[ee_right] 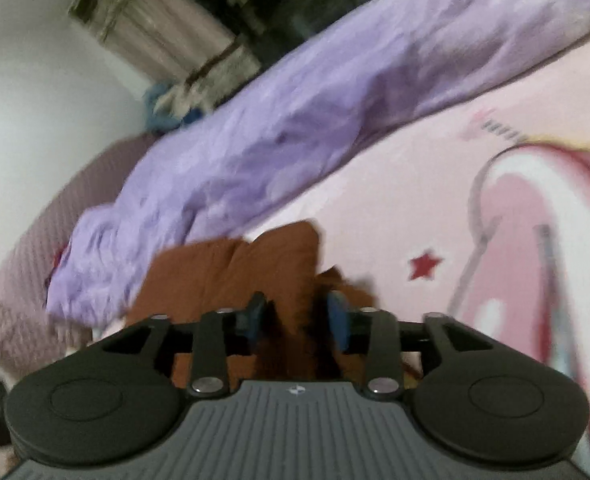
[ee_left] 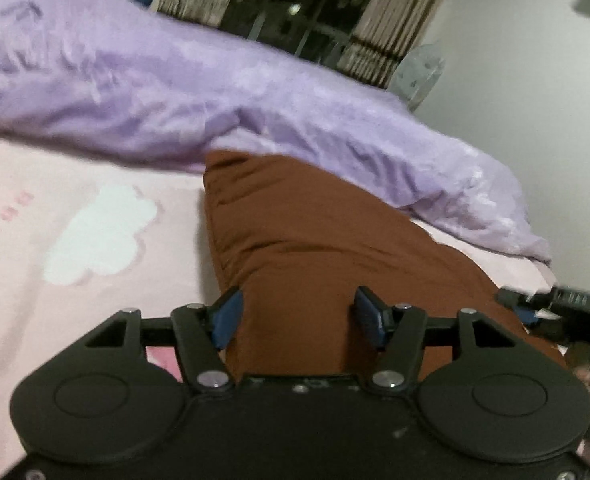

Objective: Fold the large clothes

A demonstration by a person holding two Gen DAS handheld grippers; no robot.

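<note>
A rust-brown garment lies on the pink bed sheet, stretching away from me. My left gripper is open over its near end, blue pads wide apart on either side of the cloth. In the right wrist view the same brown garment is bunched between my right gripper's blue pads, which stand close together with the cloth pinched between them. The right gripper also shows at the far right of the left wrist view.
A rumpled lilac duvet runs across the bed behind the garment, also in the right wrist view. The pink sheet has cartoon prints. Curtains and a dark window stand behind, a white wall to the right.
</note>
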